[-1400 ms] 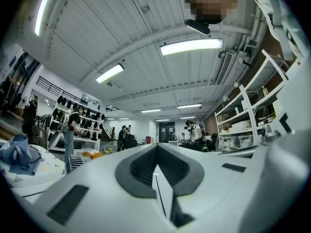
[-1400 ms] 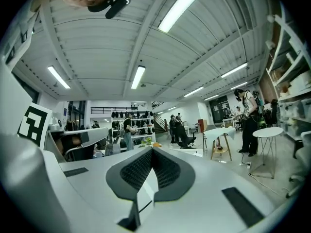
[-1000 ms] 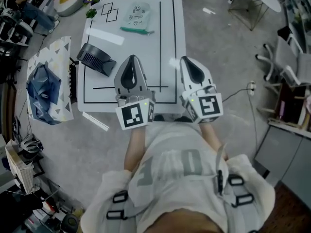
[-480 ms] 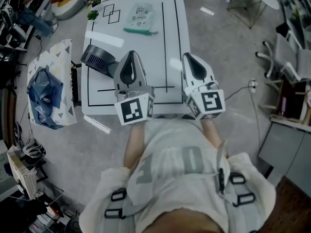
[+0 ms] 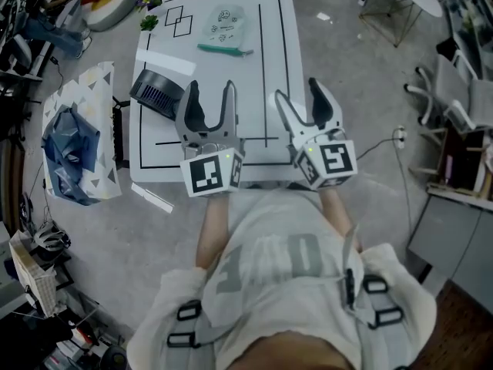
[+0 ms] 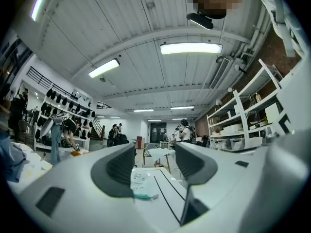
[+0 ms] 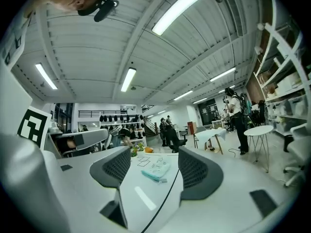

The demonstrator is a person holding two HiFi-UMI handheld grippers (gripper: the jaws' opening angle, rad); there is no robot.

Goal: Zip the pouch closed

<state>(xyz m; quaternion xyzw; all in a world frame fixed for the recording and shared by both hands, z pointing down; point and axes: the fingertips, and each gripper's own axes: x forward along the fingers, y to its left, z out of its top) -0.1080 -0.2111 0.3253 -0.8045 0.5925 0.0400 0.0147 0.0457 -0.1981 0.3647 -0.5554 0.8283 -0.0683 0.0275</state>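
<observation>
A clear pouch with small printed drawings and a teal zip edge [image 5: 221, 29] lies flat on the far part of the white table [image 5: 273, 68]. It shows far ahead between the jaws in the left gripper view [image 6: 141, 184] and the right gripper view [image 7: 156, 170]. My left gripper [image 5: 209, 99] hovers over the near half of the table, jaws opening, nothing between them. My right gripper [image 5: 300, 99] is beside it, jaws also opening and empty. Both point level toward the pouch, well short of it.
A black box with a ribbed top [image 5: 156, 95] sits at the table's left edge, close to the left gripper. A white strip [image 5: 166, 60] lies on the table near it. A patterned bag with blue cloth [image 5: 69, 137] lies on the floor at left. Chairs and shelving stand at right.
Both grippers were shut in the earlier frames and now stand wide apart. The view shifted slightly; the hands stay over the near table edge.
</observation>
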